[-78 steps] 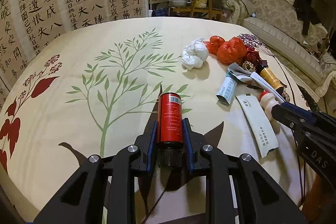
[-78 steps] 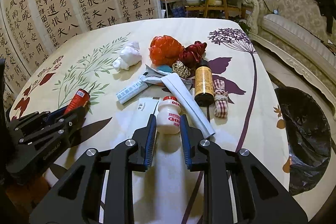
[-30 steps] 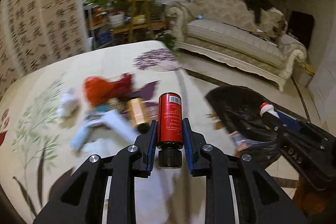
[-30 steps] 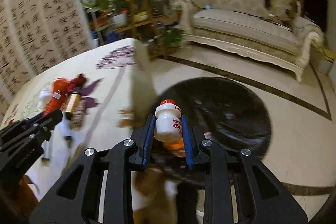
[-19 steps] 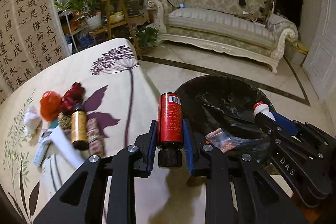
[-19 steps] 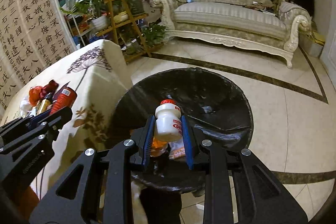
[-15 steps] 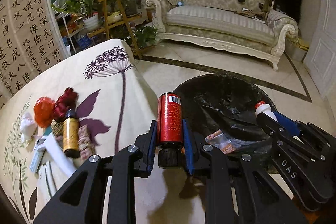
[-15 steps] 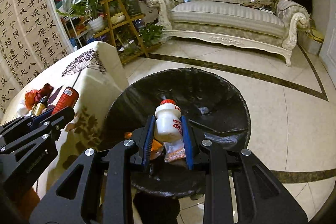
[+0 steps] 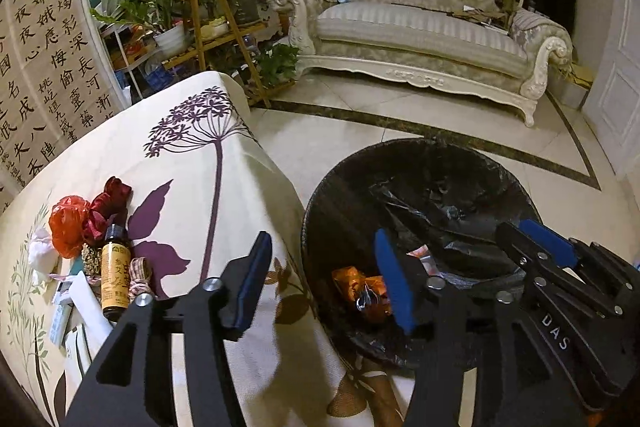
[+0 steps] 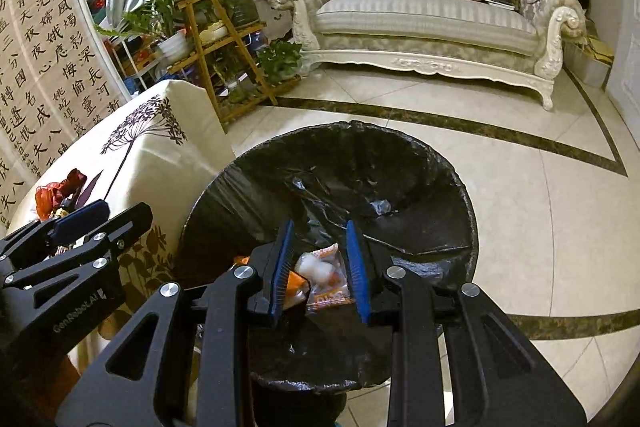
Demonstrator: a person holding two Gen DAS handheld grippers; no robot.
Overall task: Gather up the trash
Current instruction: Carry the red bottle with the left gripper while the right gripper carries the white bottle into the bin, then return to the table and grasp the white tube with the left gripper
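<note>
My left gripper hovers over the near rim of the black-lined trash bin. Its jaws are opening and nothing is between them; the red can is out of sight. My right gripper hangs open over the bin, its blue pads apart and empty. Below them a blurred white bottle lies among orange wrappers. Each gripper shows in the other's view: the right gripper and the left gripper. Trash still on the table includes a brown bottle, a red bag and a white tissue.
The cloth-covered table is to the left of the bin, its corner close to the rim. A cream sofa stands across the tiled floor. A wooden plant stand and a calligraphy screen are at the back left.
The left jaws have spread apart and the red can has gone from between them. The white bottle has left the right jaws and lies in the bin. Both grippers came closer over the bin.
</note>
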